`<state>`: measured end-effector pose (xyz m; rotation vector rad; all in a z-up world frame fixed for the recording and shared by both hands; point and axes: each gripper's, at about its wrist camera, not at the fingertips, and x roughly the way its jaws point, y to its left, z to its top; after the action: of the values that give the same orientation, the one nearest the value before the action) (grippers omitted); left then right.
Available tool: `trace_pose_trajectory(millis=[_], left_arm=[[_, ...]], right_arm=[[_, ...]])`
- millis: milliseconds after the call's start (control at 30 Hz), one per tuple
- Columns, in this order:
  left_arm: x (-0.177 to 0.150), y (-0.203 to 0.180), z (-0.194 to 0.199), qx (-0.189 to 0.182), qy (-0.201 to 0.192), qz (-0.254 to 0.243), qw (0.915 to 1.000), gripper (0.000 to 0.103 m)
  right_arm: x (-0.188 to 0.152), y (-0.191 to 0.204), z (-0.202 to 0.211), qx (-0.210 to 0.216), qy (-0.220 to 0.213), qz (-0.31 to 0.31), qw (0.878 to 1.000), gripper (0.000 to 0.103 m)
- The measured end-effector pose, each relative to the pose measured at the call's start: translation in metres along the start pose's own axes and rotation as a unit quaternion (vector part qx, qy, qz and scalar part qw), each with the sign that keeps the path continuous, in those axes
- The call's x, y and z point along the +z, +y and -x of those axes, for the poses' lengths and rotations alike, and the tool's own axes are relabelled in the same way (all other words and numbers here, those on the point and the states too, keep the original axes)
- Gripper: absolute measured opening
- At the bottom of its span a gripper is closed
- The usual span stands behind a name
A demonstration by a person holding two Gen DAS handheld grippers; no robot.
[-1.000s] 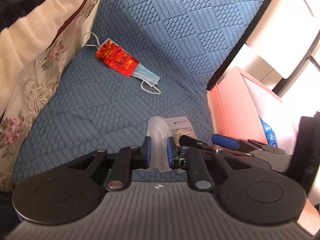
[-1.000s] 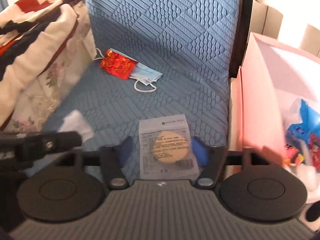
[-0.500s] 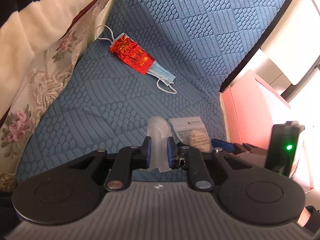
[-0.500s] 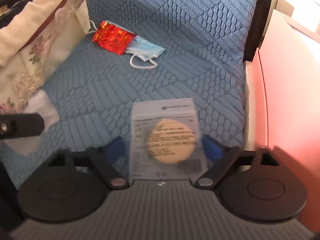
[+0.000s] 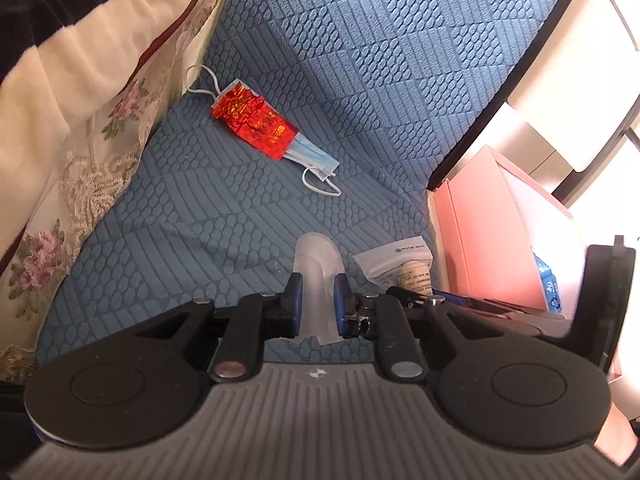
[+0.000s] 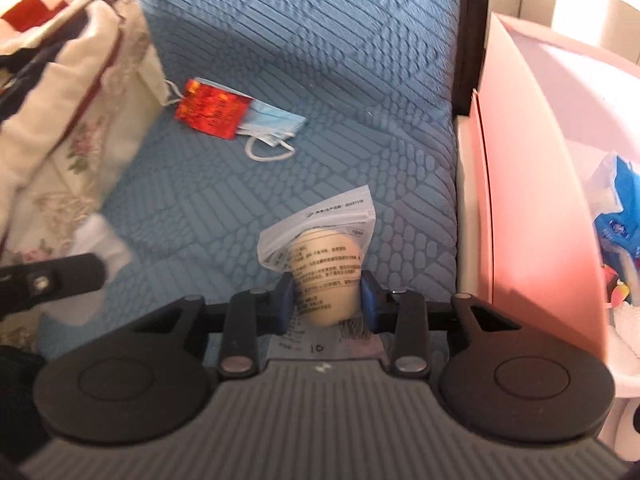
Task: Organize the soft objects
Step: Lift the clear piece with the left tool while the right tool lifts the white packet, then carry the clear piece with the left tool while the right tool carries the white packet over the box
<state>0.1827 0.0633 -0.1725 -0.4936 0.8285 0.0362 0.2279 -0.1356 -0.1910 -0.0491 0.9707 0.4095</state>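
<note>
Your right hand-held gripper (image 6: 326, 300) has just been closing: a second ago the sachet (image 6: 324, 252) holding a round beige pad lay flat between wide-set pads; now they clamp it and it bows upward. Your left hand-held gripper (image 5: 316, 306) remains pinched on a translucent white pouch (image 5: 318, 276). Only the right view looks into the pink bin (image 6: 532, 216), where a blue-and-white packet (image 6: 616, 216) lies; the left view shows just the bin's outer wall and the sachet from the side. Both views show a red foil packet (image 5: 254, 120) lying on a blue face mask (image 5: 314, 158) farther off on the blue quilted mattress (image 5: 360, 60), with a floral quilt (image 5: 80, 120) heaped at the left edge.
</note>
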Motion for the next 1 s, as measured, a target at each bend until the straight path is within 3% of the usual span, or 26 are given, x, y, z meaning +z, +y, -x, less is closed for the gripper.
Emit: trace_pose_trajectory(millis=[367,667,1000], left_arm=[[0.013,-0.036,0.030,-0.032,-0.025,-0.006,0.9992,0.019],[0.033,-0.108,0.044,-0.091,-0.048,-0.051,0.9933,0.019],[0.039,-0.188,0.042,-0.146,-0.050,-0.082,0.9846,0.019]], right_arm=[[0.025,0.000,0.087,0.034,-0.068,-0.005,0.997,0.038],[0.044,-0.038,0.161,0.007,-0.134,-0.030,0.991,0.038],[0.042,-0.098,0.214,-0.053,-0.169,-0.055,0.983,0.038]])
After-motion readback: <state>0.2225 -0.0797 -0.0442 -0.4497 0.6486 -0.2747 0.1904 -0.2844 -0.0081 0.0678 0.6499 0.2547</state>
